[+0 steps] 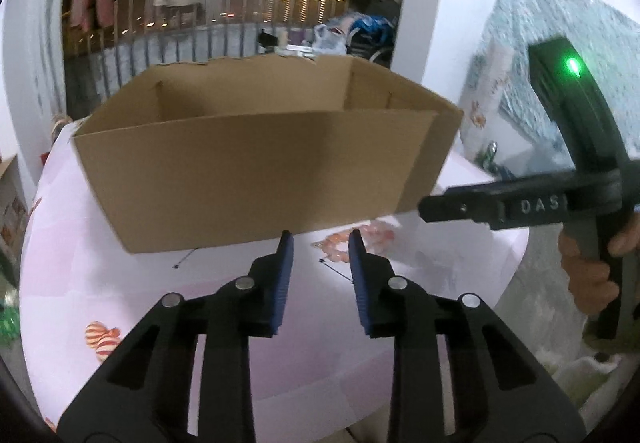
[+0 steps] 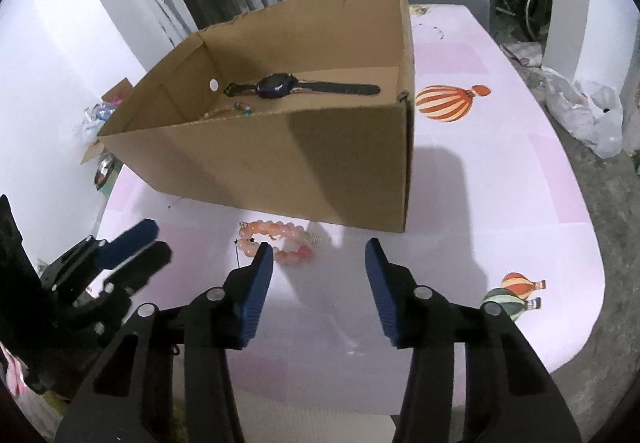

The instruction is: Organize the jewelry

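The left gripper (image 1: pixel 320 241) has its 2 blue pads parted by a narrow gap with nothing between them, tips just short of the cardboard box (image 1: pixel 256 171). The right gripper (image 2: pixel 320 251) stands spread wider, also empty. Between its tips and the box's near wall lies a pink beaded bracelet (image 2: pixel 276 243) on the pink balloon-print tablecloth (image 2: pixel 500 183), just in front of the box and touching neither gripper; in the left wrist view it shows only partly past the right pad.

Inside the box, a dark wristwatch (image 2: pixel 280 87) lies flat along the far wall, and a smaller beaded piece (image 2: pixel 236 109) sits near the front-left of the box floor, partly hidden by the rim.

So 2 items appear already stowed, and 1 bracelet is left outside the box. Gripping it and lifting it over the near wall looks like the remaining work, as far as these views reach.
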### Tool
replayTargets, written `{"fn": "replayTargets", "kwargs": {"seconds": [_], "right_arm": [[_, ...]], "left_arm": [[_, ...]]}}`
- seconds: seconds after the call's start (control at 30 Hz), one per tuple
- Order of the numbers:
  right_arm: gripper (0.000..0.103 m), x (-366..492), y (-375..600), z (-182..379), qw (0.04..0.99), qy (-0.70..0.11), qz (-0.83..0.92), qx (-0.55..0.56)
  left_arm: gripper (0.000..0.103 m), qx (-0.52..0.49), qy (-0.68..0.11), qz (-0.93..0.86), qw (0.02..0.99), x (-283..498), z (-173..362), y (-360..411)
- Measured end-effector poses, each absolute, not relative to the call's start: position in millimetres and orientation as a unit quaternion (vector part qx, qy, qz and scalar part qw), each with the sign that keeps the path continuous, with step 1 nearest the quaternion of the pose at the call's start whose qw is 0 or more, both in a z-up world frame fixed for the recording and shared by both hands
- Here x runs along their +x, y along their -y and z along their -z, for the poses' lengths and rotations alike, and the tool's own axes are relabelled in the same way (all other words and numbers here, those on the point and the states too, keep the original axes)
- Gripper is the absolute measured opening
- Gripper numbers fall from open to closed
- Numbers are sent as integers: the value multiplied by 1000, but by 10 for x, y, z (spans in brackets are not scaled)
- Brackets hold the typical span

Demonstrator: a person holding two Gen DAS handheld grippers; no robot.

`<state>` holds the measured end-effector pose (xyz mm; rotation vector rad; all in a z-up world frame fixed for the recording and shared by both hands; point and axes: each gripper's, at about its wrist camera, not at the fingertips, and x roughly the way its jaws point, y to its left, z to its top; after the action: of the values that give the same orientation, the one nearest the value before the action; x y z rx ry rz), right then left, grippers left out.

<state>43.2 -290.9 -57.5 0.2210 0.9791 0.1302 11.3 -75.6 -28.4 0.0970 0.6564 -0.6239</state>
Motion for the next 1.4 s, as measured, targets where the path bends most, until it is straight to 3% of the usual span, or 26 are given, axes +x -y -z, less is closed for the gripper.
{"fn": "replayTargets", "kwargs": {"seconds": [0.2,0.43,0.6,0.9,1.03,1.27,1.4], "right_arm": [[40,557,2790,674,869,-480,-81,82],[34,658,2571,707,871,-483,-87,21],[25,707,2481,756,865,-494,-82,-6],[19,726,2387,817,861,-502,-70,-38],[7,726,2308,819,860,-503,-73,-51],[8,706,2347,771,860,-505,-62,-41],[13,744,2445,777,858,-511,-49,-13]], "left_arm": [[16,73,-325,320,887,114,411,937],[11,72,-338,335,876,121,503,973],[10,66,-343,345,871,146,538,965],[10,47,-351,350,867,233,579,920],[10,40,-356,351,865,282,596,879],[10,31,-355,347,868,337,613,822],[10,27,-356,345,868,356,640,806]]}}
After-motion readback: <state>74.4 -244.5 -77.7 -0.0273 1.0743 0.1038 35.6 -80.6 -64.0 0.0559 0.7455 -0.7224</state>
